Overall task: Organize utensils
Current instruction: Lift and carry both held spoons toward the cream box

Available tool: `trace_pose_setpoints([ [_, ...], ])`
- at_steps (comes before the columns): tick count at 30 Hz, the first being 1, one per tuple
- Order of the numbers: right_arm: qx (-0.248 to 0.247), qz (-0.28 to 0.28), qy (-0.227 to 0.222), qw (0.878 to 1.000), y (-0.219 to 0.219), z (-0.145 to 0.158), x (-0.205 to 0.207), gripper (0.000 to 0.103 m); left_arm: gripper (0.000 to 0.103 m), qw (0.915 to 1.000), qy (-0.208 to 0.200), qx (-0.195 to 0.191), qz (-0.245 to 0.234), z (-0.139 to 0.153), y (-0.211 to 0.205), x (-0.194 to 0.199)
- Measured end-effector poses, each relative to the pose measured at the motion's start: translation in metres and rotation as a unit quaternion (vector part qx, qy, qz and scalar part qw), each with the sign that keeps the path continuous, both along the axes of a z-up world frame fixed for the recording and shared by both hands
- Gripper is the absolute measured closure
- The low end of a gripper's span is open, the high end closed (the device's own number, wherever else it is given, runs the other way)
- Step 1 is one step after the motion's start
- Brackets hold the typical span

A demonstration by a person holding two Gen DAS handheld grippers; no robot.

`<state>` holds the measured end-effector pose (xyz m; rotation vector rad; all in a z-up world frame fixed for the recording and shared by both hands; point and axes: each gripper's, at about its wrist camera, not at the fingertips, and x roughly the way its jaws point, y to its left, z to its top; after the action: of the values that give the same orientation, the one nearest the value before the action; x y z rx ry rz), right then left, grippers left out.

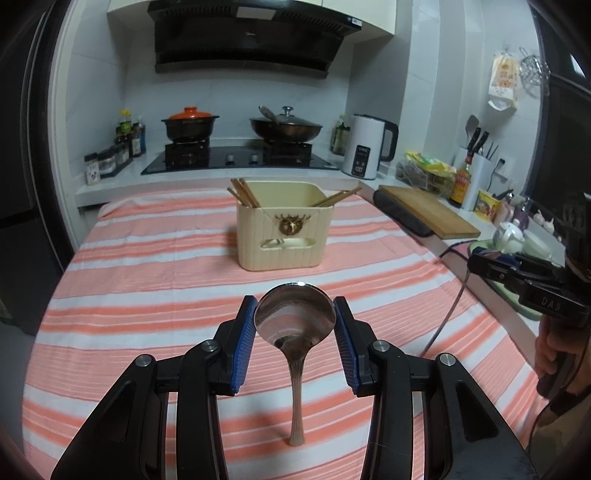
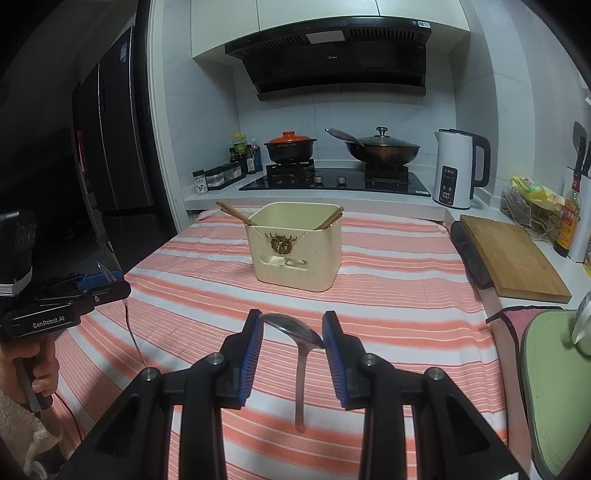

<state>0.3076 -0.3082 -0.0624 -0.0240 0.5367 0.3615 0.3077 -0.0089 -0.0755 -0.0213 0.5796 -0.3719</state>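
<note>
Left gripper (image 1: 295,319): 2 blue pads clamp the bowl of a steel spoon (image 1: 294,314) by its edges, bowl facing the camera, handle hanging down toward the cloth. Right gripper (image 2: 293,332): blue pads grasp the bowl of a 2nd spoon (image 2: 295,328), tilted, handle pointing down. In the right wrist view the left gripper shows at the left edge w/ a spoon tip poking up from its pads, and a hand (image 2: 33,365) wraps its grip. In the left wrist view the right gripper sits at the right edge, spoon handle (image 1: 447,317) slanting down from it. Under both lies a pink & white striped cloth (image 1: 147,266). Further out, centre, a cream holder (image 1: 284,236) stands on the cloth, chopsticks (image 1: 243,192) leaning out of its left and right corners. Right of the cloth: a wood board (image 2: 513,254). Behind: hob w/ an orange-lidded pot (image 1: 190,123) and a wok (image 1: 286,127), white kettle (image 1: 367,146), hood (image 1: 251,33) above.
</note>
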Motion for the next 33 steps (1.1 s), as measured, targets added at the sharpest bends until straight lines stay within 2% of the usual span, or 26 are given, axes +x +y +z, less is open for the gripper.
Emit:
trace_pose_setpoints([
  [9, 0.003, 0.006, -0.004, 1.000, 0.000, 0.011, 0.006, 0.069, 0.062, 0.9999, -0.005, -0.009, -0.010, 0.013, -0.004, 0.010],
  [17, 0.002, 0.018, -0.009, 1.000, 0.003, 0.030, 0.016, 0.069, 0.062, 0.9995, -0.013, -0.020, -0.021, 0.038, -0.006, 0.026],
  [26, 0.015, 0.039, -0.005, 0.999, 0.012, 0.057, 0.044, 0.069, 0.062, 0.9977, -0.005, -0.053, -0.042, 0.071, -0.008, 0.057],
  [33, 0.032, 0.058, -0.001, 0.998, 0.022, 0.081, 0.083, 0.069, 0.062, 0.9965, -0.022, -0.065, -0.048, 0.112, -0.013, 0.093],
])
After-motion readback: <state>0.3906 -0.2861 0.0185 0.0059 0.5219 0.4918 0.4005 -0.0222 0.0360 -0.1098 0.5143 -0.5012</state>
